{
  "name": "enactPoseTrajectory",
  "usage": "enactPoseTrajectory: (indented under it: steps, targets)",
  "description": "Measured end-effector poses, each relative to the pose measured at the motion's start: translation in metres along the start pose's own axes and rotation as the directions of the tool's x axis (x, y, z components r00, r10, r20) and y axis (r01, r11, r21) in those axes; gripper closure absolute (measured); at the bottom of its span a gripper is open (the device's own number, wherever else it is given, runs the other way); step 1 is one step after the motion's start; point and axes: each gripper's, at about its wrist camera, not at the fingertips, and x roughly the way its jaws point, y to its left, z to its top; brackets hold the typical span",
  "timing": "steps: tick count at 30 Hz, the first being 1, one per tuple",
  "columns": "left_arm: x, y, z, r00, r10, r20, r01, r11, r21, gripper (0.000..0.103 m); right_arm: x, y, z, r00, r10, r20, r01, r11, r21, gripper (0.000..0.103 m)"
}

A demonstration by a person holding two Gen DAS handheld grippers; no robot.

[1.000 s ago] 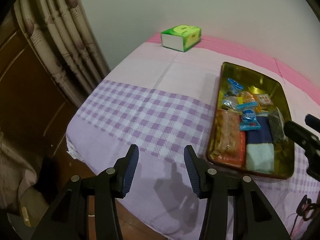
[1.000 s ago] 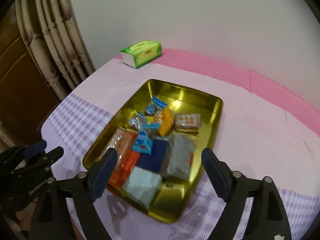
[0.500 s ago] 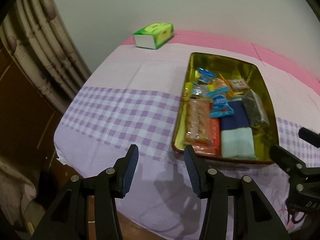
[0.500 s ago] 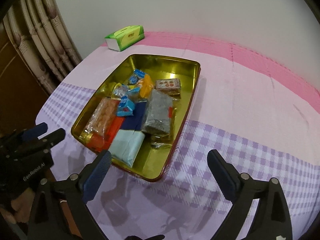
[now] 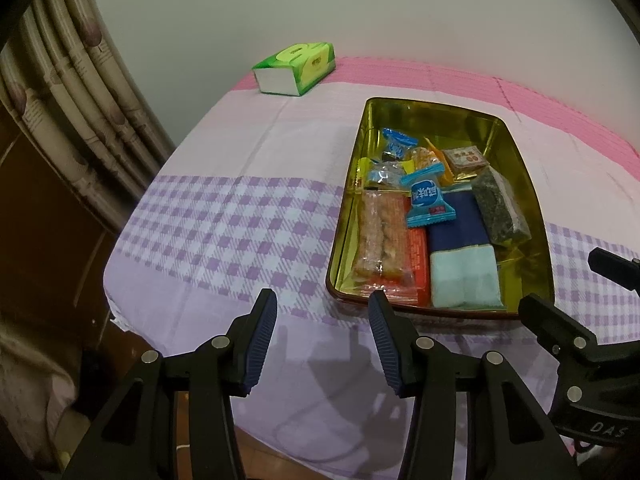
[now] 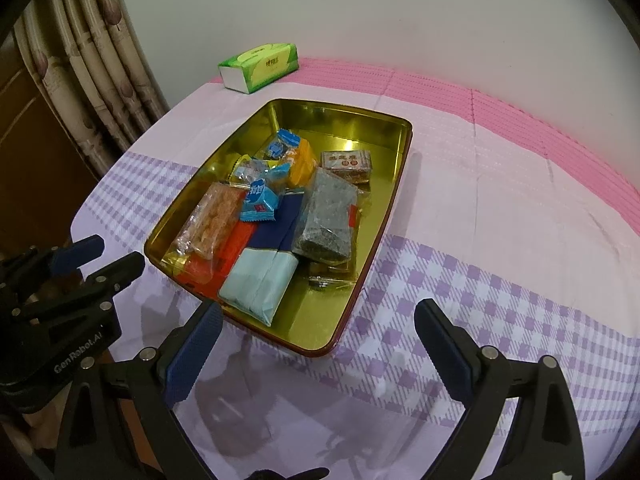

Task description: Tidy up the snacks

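Observation:
A gold metal tray (image 5: 434,122) (image 6: 320,320) sits on the purple-checked tablecloth and holds several wrapped snacks. Among them are a blue candy packet (image 5: 428,200) (image 6: 260,200), a clear-wrapped peanut bar (image 5: 378,236) (image 6: 208,220), a navy and pale-blue pack (image 5: 464,276) (image 6: 260,284), a dark speckled bar (image 5: 500,208) (image 6: 326,216) and a small brown box (image 5: 466,160) (image 6: 348,162). My left gripper (image 5: 322,300) hovers open and empty off the tray's near left corner. My right gripper (image 6: 320,308) stands wide open and empty above the tray's near edge.
A green tissue pack (image 5: 296,66) (image 6: 260,66) lies at the far left of the table near the wall. A curtain (image 5: 60,100) hangs at the left. The table edge (image 5: 120,312) drops off just left of my left gripper. Bare cloth (image 6: 500,200) spreads right of the tray.
Both grippers have drawn back toward the table's near edge, so the tray sits farther up in each view. The right gripper's jaws have spread wider. The left gripper's gap is unchanged.

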Motion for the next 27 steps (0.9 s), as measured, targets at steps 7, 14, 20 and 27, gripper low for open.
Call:
enactPoseTrajectory:
  steps: [7, 14, 20, 27]
  targets:
    - [0.0005, 0.0009, 0.0000, 1.000, 0.001, -0.001, -0.001, 1.000, -0.001, 0.054, 0.0040, -0.0003, -0.0017, 1.000, 0.000, -0.009, 0.000, 1.000, -0.005, 0.007]
    - [0.0013, 0.0014, -0.0012, 1.000, -0.002, -0.005, 0.002, 1.000, -0.004, 0.054, 0.0073, 0.0015, -0.0024, 1.000, 0.001, -0.018, -0.001, 1.000, -0.010, 0.007]
    - [0.0025, 0.0013, -0.0014, 1.000, -0.002, -0.007, 0.002, 1.000, -0.006, 0.054, 0.0094, 0.0024, -0.0028, 1.000, 0.000, -0.024, -0.001, 1.000, -0.018, 0.007]
    - [0.0035, -0.0002, -0.0023, 1.000, -0.002, -0.013, 0.002, 1.000, -0.005, 0.054, 0.0104, 0.0028, -0.0035, 1.000, 0.002, -0.028, -0.002, 1.000, -0.021, 0.007]
